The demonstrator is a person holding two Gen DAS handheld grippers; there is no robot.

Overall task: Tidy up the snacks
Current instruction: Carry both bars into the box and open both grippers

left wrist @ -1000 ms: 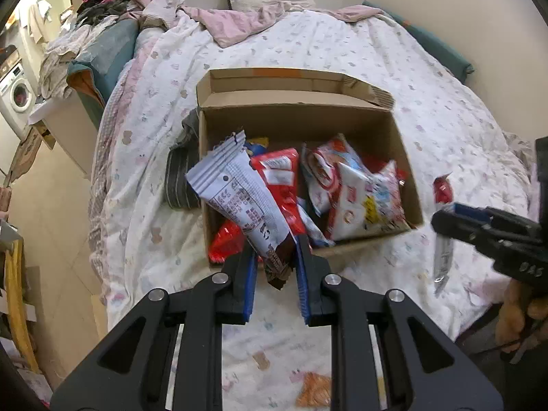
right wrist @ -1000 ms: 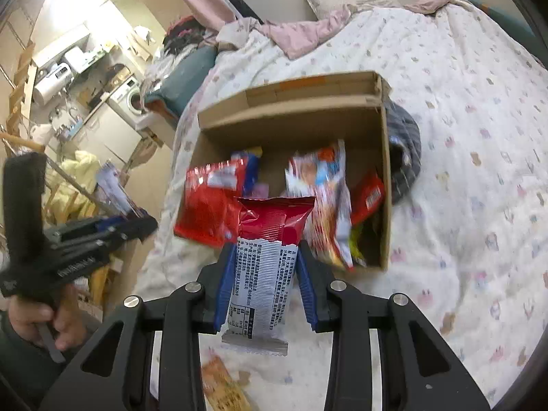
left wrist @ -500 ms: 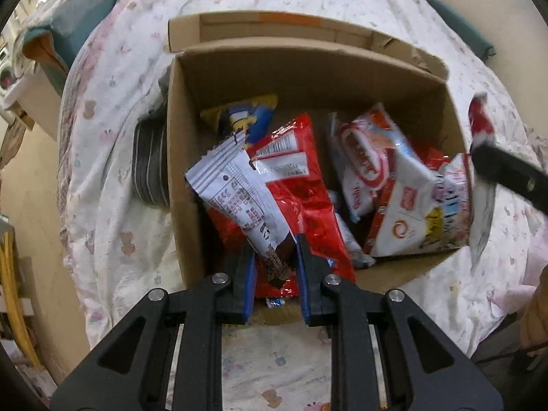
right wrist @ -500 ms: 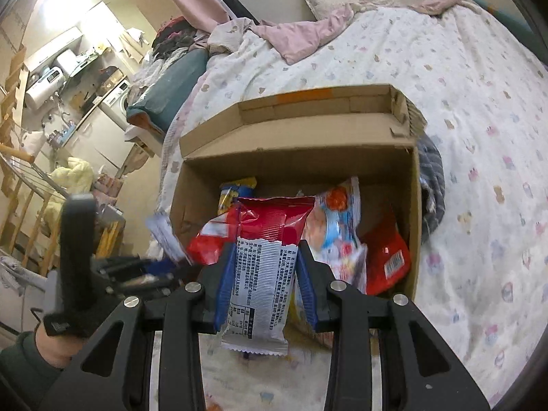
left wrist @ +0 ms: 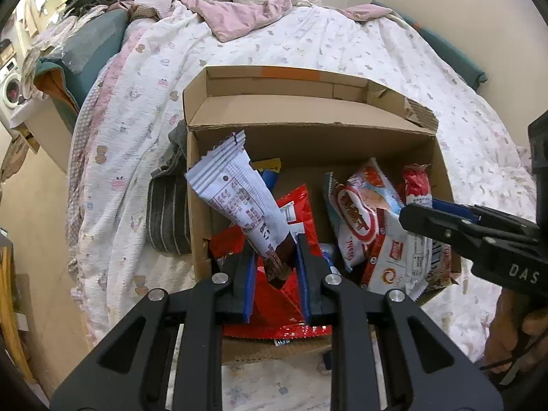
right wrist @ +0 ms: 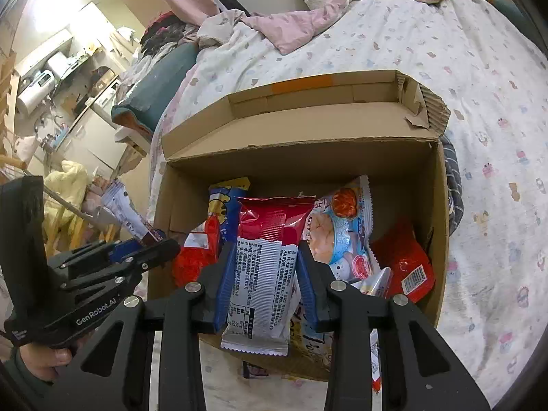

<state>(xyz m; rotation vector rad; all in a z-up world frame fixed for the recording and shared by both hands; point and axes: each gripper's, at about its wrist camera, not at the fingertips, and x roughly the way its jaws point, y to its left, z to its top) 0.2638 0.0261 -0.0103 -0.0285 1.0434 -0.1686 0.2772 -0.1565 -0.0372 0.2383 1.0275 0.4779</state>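
Open brown cardboard box [left wrist: 310, 144] sits on a bed under a white patterned quilt [left wrist: 308, 41], flaps folded outward, far flap with a strip of orange tape. Inside, loosely piled: flat red foil bag [left wrist: 291, 294] at the near-left, blue-and-yellow packet [right wrist: 227, 205] standing toward the back wall, white-and-red printed snack bags [left wrist: 363, 219] leaning together on the right, small red pouch with a barcode [right wrist: 406, 267] in the right corner. Left gripper [left wrist: 275, 267] is clamped on the dark lower end of a white wrapper with red print [left wrist: 239, 198]; the wrapper tilts up and left, its crimped top over the box's left wall, its lower end above the red foil bag. Right gripper [right wrist: 263, 270] is clamped across the middle of a red-topped white wrapper with dense black text [right wrist: 262, 274], held upright over the near half of the box, bottom seal hanging past the near wall. Hard to make out: box floor is fully covered; lower layers hidden; the near wall is mostly behind both grippers' frames. Print on the packets is too small to read. A grey striped fabric item [left wrist: 167, 215] is wedged against the box's outer left side, only partly visible. A hand [right wrist: 48, 359] on the left gripper's handle is cut off at the right wrist view's edge. Room clutter beyond the bed is blurred.
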